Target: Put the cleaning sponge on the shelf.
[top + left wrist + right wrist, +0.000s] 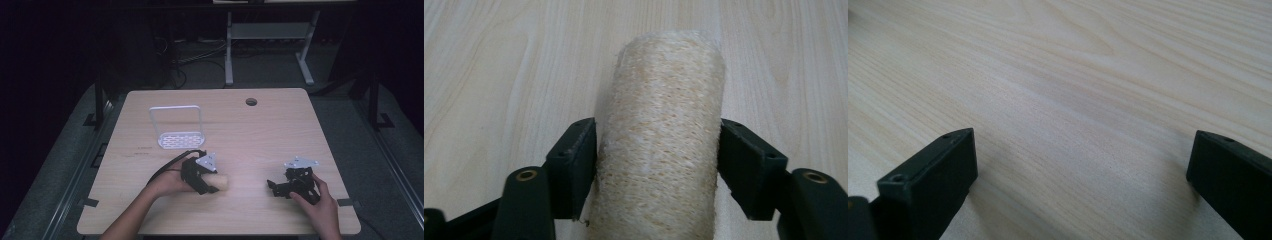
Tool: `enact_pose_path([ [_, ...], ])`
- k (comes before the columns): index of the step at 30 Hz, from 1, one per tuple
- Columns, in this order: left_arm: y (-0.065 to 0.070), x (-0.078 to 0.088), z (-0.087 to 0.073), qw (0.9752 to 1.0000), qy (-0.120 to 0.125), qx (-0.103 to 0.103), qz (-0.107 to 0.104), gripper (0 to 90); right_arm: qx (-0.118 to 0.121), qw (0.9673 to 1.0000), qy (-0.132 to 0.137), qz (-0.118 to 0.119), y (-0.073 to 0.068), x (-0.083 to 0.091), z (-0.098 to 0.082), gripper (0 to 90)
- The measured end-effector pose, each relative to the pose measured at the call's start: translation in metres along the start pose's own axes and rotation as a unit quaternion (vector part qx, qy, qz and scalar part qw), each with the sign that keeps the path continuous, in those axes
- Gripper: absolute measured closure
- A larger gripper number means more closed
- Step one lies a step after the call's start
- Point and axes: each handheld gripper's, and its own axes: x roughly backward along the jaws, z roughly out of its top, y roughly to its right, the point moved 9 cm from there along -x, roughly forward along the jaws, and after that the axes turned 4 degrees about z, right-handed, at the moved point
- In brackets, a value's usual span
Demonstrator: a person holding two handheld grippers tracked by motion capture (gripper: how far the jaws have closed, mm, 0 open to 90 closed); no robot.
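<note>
My left gripper (pixel 210 184) is closed on a loofah (pixel 661 145), a pale tan cylinder of coarse, matted fibre with a rounded far end. In the left gripper view the two black, blocky jaws press flat against its sides at about nine and three o'clock, and the roll runs straight out between them toward twelve. In the high view it lies low on the table (pixel 240 125), at about seven o'clock from the table's middle, its free end poking out toward three. My left hand (pixel 167 183) wraps the gripper from behind, forearm coming in from six o'clock, a black cable looping off the back and a grey three-cornered plate on top.

My right gripper (pixel 274 187) sits at about five o'clock on the table, well apart from the loofah, jaws pointing toward nine. They stand wide apart with nothing between them; the right gripper view has bare wood in the gap. My right hand (pixel 320 202) holds it from the rear.

The table is light wood with fine, wavy grain and a round hole near its far edge. A white wire rack (pixel 177 127) with a perforated base stands at about eleven o'clock. I can read no writing anywhere.
</note>
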Motion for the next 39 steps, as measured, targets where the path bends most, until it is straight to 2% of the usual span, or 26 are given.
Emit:
enact_pose_path([
  [5, 0.0, 0.0, -0.001, 1.0, 0.0, 0.001, 0.0, 39.3, 0.0, 1.0, 0.0, 0.0, 0.0, 0.0, 0.0, 0.0],
  [10, 0.0, 0.001, -0.001, 1.0, -0.001, 0.001, -0.001, 40.0, 0.0, 1.0, 0.0, 0.0, 0.0, 0.0, 0.0, 0.0],
  [20, -0.001, 0.004, 0.0, 0.9998, 0.013, 0.014, -0.004, 40.2, 0.0, 1.0, 0.0, 0.0, 0.0, 0.0, 0.0, 0.0],
  [32, -0.003, 0.008, 0.0, 0.999, 0.013, 0.042, 0.008, 40.5, 0.0, 1.0, 0.0, 0.0, 0.0, 0.0, 0.0, 0.0],
  [39, -0.009, 0.011, -0.001, 0.9969, 0.017, 0.071, 0.031, 40.7, 0.0, 1.0, 0.0, 0.0, 0.0, 0.0, 0.0, 0.0],
])
